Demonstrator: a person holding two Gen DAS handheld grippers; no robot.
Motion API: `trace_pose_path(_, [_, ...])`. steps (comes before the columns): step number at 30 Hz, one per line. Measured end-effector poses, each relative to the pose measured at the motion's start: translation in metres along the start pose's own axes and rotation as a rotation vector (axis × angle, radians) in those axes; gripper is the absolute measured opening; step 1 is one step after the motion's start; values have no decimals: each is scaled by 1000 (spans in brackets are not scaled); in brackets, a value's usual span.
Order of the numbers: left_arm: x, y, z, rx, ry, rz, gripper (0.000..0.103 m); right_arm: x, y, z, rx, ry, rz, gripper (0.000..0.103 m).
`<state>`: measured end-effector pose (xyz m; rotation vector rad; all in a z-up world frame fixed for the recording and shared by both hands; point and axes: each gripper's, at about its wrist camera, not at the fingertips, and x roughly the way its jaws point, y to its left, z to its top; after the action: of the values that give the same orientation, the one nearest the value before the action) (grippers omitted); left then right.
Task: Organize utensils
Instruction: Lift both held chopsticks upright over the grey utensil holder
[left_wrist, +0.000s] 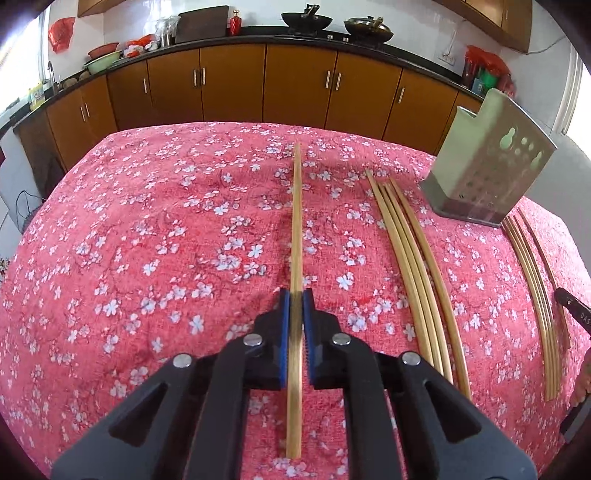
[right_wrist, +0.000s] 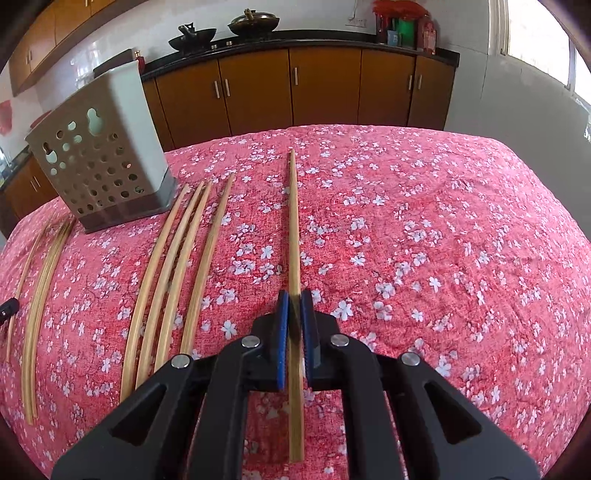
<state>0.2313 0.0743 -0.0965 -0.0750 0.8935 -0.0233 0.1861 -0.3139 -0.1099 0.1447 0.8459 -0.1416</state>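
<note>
Bamboo chopsticks are seen laid out on a counter (left_wrist: 147, 221) covered by a red cloth printed with white blossoms. One chopstick (left_wrist: 295, 236) is clamped between the blue pads of the left tool (left_wrist: 296, 295), whose jaws are closed down to the stick's width; the stick runs straight ahead over the cloth, with its near end projecting back under the tool body. A second chopstick (right_wrist: 294, 236) is gripped in the same manner by the right tool (right_wrist: 294, 295), jaws likewise closed tight on it. Whether either held stick touches the cloth cannot be told.

A perforated beige utensil holder (left_wrist: 484, 166) on a dark base is noted standing toward the far edge of the counter. It stands between two loose groups: four chopsticks (left_wrist: 410, 251) lying side by side, seen just left of the holder in the left wrist view, and a further bundle (left_wrist: 532, 288) lying on its other side. In the right wrist view that bundle (right_wrist: 173, 266) lies between the holder (right_wrist: 107, 162) and the held stick.

Brown cabinets (left_wrist: 232, 81) under a dark worktop are recorded behind the counter, with two woks (left_wrist: 306, 20) on the stove.
</note>
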Motion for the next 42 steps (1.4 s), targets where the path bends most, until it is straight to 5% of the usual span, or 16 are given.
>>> trace_pose_path(8, [-11,-4,-18,33,-2,36,11,-7,-1,-13,-2,-1,9,8])
trace_pose_path(14, [-18,-6,-16,54,-10,62,9,-24,-1,-9,-13,-79,16,8])
trace_pose_path(23, [-116,-6,40,35,-290,2,9,-110,-2,37,-17,-357,51,8])
trace_pose_path(33, [-162,-18,90,36,-413,-19,8,-155,8,86,3,-501,128,8])
trace_pose_path(42, [-223,-70,136,20,-611,-193,8,-212,32,139,72,-710,302,8])
